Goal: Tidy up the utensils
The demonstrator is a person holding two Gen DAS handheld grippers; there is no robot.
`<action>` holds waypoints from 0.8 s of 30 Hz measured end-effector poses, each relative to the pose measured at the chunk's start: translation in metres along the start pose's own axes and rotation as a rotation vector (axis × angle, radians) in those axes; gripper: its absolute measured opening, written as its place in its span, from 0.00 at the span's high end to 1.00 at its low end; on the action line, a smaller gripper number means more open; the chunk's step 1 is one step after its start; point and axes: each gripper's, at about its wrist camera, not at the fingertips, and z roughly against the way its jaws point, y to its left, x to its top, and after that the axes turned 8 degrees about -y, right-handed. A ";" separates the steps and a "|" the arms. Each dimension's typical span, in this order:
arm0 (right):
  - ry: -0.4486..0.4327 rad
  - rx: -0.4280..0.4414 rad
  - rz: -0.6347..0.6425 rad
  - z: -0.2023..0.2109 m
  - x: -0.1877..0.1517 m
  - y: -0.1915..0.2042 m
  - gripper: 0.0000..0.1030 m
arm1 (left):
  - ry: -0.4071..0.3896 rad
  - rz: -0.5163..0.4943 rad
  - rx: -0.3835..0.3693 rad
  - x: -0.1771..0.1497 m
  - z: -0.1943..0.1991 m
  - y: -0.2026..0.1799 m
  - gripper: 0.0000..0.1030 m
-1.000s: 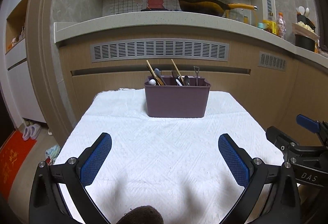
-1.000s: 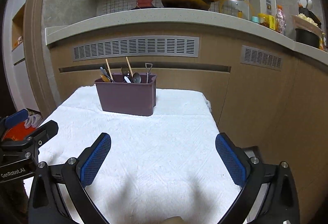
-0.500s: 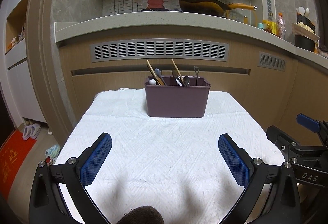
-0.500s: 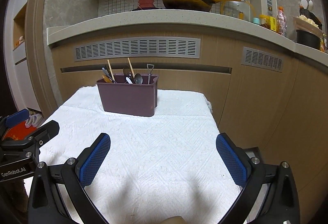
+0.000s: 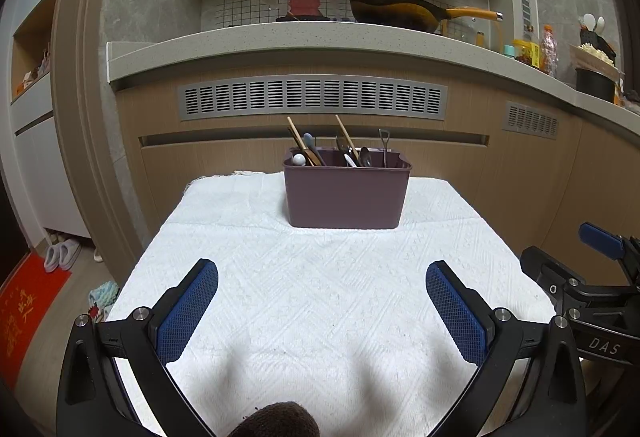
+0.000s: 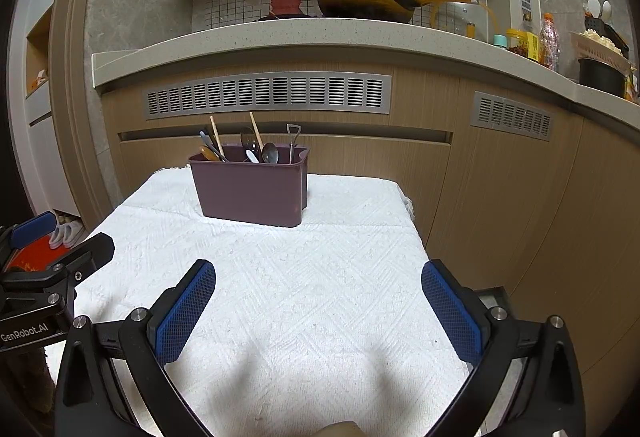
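Nothing has shifted: left tongs [image 5: 322, 301] and right tongs [image 6: 318, 299] stay wide open, empty; utensils [image 5: 340, 151] sit binned at 12 o'clock.

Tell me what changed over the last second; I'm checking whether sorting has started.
Barely anything: the right gripper tilted down slightly, so the purple utensil bin sits a little lower in its view. Nothing was grasped or released. The left gripper stayed open and empty, as did the right one; the utensils remain in the bin.
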 end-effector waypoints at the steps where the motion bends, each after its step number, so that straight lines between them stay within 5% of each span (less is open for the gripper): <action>1: 0.000 0.001 0.001 0.000 0.000 0.000 0.01 | 0.000 0.000 0.000 0.000 0.000 0.000 0.00; 24: -0.004 0.003 -0.006 0.001 0.002 -0.006 0.01 | 0.009 -0.014 -0.008 -0.002 0.002 -0.004 0.00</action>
